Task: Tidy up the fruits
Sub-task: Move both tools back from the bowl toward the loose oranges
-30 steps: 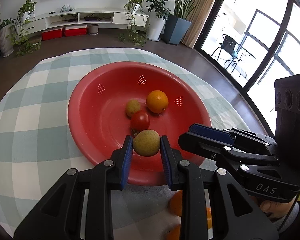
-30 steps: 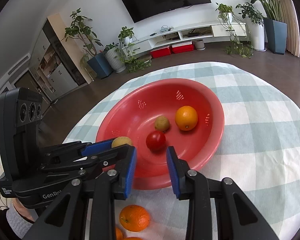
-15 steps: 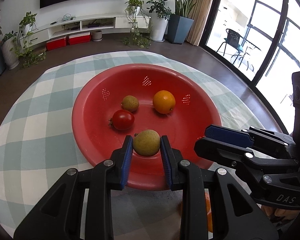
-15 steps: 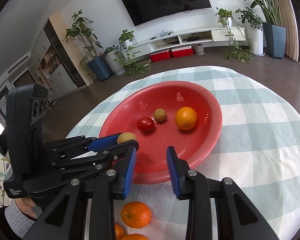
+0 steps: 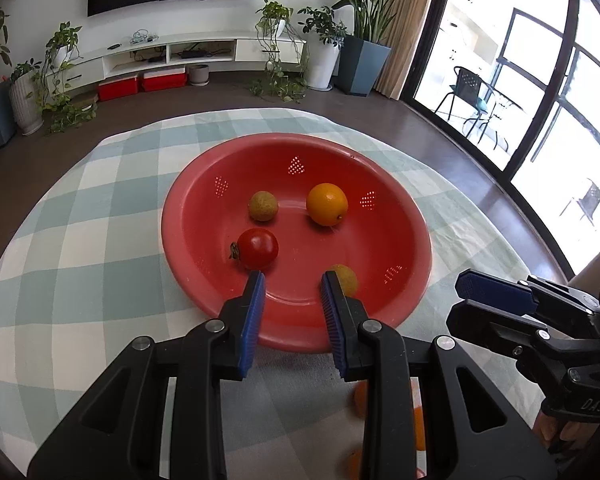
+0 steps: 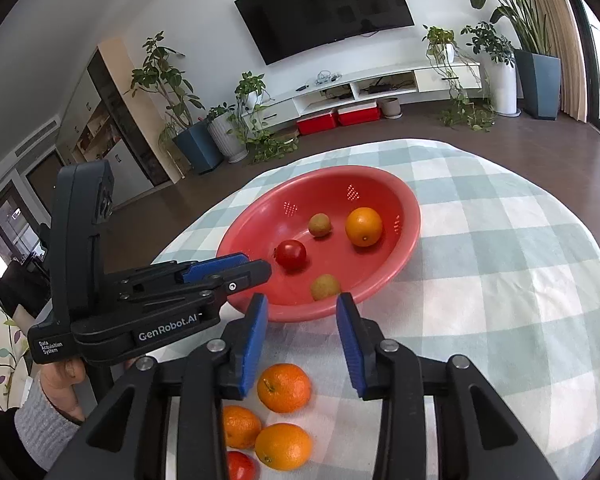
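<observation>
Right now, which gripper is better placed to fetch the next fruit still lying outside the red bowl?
Right. The right gripper hangs directly above the loose oranges on the cloth, jaws opening with nothing between them. The left gripper points into the red bowl, empty, past those oranges.

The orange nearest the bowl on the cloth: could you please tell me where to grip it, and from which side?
Across the orange's widest middle, from above, pressing its left and right flanks: it is round; two oranges crowd its near side.
</observation>
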Demonstrator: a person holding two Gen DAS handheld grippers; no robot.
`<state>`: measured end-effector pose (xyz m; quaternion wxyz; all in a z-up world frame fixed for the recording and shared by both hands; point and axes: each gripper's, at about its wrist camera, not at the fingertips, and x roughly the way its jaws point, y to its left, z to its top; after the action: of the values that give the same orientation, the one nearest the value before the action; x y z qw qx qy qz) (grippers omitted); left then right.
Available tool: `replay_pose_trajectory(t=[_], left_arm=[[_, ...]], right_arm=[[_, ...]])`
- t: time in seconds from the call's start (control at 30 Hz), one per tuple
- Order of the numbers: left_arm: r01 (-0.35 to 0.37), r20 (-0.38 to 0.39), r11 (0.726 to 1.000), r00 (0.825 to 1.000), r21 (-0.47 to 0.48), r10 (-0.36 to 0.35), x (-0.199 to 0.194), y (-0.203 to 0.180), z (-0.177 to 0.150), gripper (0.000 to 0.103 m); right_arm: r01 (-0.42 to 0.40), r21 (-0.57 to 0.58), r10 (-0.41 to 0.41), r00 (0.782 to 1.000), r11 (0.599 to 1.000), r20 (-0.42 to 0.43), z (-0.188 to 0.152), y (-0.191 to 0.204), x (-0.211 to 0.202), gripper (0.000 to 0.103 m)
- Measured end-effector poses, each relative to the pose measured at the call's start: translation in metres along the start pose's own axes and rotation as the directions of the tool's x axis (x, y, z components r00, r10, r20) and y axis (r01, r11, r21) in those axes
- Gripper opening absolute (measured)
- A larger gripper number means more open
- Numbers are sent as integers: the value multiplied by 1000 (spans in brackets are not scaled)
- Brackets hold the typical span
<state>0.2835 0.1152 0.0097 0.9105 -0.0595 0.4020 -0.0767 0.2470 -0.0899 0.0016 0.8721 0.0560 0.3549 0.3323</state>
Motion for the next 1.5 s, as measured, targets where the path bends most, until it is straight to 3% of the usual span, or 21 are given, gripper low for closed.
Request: replay_pose_trajectory(t=[0.17,0.67,1.03,1.13,1.2,1.5], left_arm=[[-1,21,1000,1000,1,1,-22,-5,-14,28],[48,-13,999,999,-19,-48,-61,-23,-78,28],[89,-57,995,994,-52,-92,-61,-31,-112,29],[100,-63,994,993,-42,-103,-60,-37,-112,35],[99,-57,994,993,-40,-101,-60,-40,-112,51],[95,-83,994,992,-55,-99,-45,-38,-111,52]], right_arm=[[12,-7,-12,1000,1000,5,-13,2,-14,43],[29,-2,-29,999,1000,-28,-62,14,-32,46],[44,0,-44,998,999,-44,-88,18,-38,48],[41,5,-41,998,999,-44,-90,19,-39,48],[41,5,-40,998,999,-45,-91,19,-39,48],[39,4,-39,998,999,-46,-93,20,-39,48]])
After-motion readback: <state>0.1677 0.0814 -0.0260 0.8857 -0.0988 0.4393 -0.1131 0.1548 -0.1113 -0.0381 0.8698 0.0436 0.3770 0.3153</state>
